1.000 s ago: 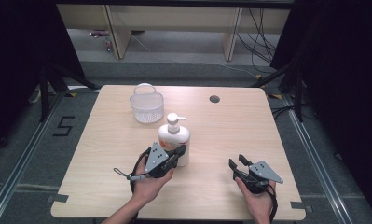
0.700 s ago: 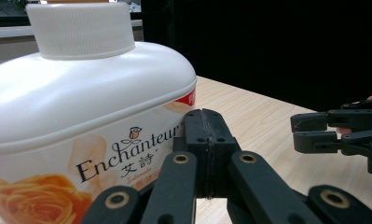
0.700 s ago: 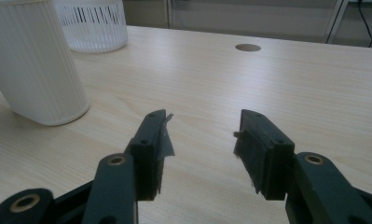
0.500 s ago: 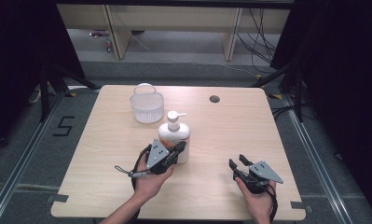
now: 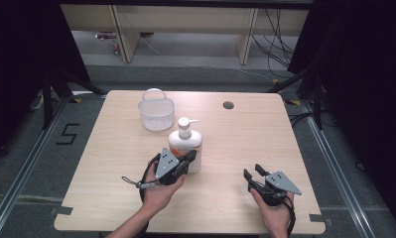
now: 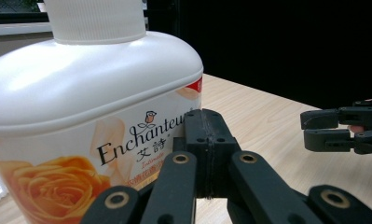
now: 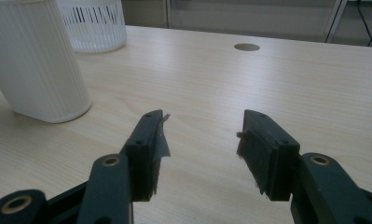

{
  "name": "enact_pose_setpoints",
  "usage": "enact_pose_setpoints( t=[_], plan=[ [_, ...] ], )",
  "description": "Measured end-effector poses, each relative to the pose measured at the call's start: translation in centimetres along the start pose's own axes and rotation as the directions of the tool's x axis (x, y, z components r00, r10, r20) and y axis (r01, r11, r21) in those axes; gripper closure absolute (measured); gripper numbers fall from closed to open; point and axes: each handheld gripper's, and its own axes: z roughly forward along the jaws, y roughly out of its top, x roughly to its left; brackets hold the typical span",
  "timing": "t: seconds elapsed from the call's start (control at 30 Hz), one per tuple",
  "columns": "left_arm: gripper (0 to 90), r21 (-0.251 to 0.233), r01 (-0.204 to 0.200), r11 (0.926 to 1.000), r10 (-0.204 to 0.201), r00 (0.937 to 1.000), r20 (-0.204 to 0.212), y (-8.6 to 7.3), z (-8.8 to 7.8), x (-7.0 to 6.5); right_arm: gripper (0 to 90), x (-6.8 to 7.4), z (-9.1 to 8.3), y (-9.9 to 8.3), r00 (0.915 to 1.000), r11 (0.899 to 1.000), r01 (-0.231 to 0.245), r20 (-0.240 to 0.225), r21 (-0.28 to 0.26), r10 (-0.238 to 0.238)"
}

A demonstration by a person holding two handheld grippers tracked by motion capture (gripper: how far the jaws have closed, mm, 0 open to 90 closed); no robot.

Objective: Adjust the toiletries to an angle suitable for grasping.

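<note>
A white pump bottle (image 5: 184,144) with an orange rose label (image 6: 44,186) stands upright at the table's middle. My left gripper (image 5: 189,157) lies at its near side with jaws shut together, their tips (image 6: 204,128) right up against the bottle's front; nothing is between them. In the right gripper view the bottle's ribbed side (image 7: 39,60) rises at the left. My right gripper (image 5: 252,171) rests low near the front right of the table, open; its jaws (image 7: 202,135) have just been opening and nothing lies between them. It also shows far right in the left gripper view (image 6: 328,128).
A white slotted basket (image 5: 157,114) stands behind the bottle, also at the top left of the right gripper view (image 7: 97,23). A round cable hole (image 5: 228,105) sits in the table's far side. Bare wood (image 5: 265,134) stretches between the bottle and the right edge.
The right gripper's jaws stand slightly wider apart than before. Both hands and the bottle have kept their places.
</note>
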Motion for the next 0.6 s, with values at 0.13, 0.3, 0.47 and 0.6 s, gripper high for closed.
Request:
enact_pose_setpoints(
  t=[0.13, 0.3, 0.47, 0.6],
  plan=[
    [89.5, 0.003, -0.001, 1.0, 0.001, 1.0, -0.001, 0.0, -0.1, 0.0, 49.0, 0.0, 0.0, 0.0, 1.0, 1.0, 0.001, -0.005, -0.006, -0.001],
    [87.4, -0.013, 0.005, 0.9999, -0.005, 1.0, 0.002, 0.4, -0.7, -0.2, 47.2, 0.0, -0.1, 0.0, 1.0, 1.0, -0.002, 0.006, 0.003, 0.002],
    [71.8, -0.046, 0.015, 0.9988, -0.015, 0.9998, -0.01, 1.1, -2.0, -0.4, 44.0, -0.1, -0.1, 0.0, 1.0, 1.0, 0.008, -0.001, 0.002, -0.008],
    [62.1, -0.068, 0.021, 0.9975, -0.023, 0.9992, -0.032, 1.9, -3.1, -0.7, 41.9, -0.2, -0.1, 0.0, 1.0, 1.0, 0.003, -0.007, -0.009, -0.003]
  ],
)
